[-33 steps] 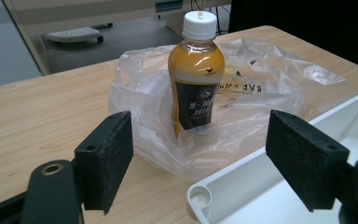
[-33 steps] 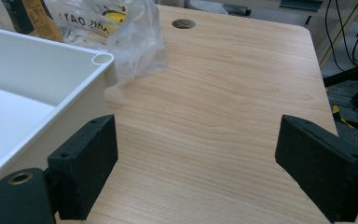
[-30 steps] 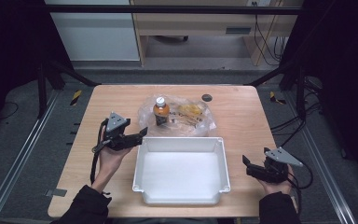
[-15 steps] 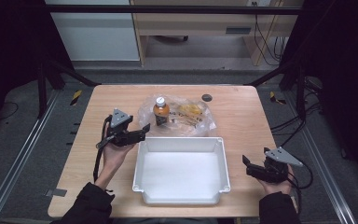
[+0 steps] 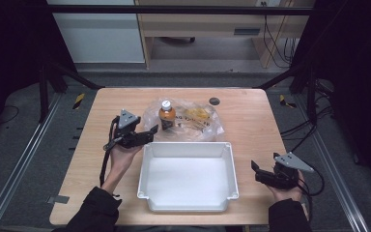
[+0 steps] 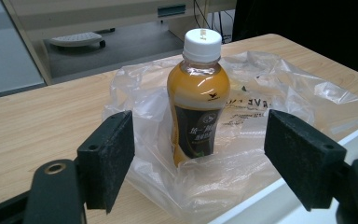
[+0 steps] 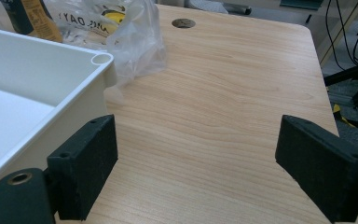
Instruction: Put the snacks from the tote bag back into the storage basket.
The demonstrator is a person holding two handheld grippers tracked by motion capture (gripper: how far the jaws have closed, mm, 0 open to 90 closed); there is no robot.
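Note:
A small bottle (image 5: 167, 116) of orange drink, with a white cap and a dark label, stands upright on a crumpled clear plastic bag (image 5: 204, 126). My left gripper (image 5: 149, 135) is open just left of it, jaws pointing at the bottle. In the left gripper view the bottle (image 6: 198, 93) stands between and beyond the jaws of that gripper (image 6: 198, 158), untouched. A white tray (image 5: 186, 146) with nothing in it sits in front of the bag. My right gripper (image 5: 257, 171) is open over bare wood right of the tray, holding nothing (image 7: 196, 163).
Yellow packets (image 5: 198, 115) lie inside the bag to the right of the bottle. A round dark hole (image 5: 214, 101) sits in the tabletop behind the bag. The tray's corner (image 7: 101, 59) is close to my right gripper's left jaw. Cables trail on the floor at the right.
My left gripper has moved a little forward and to the right, closer to the bottle. The right gripper has stayed where it was.

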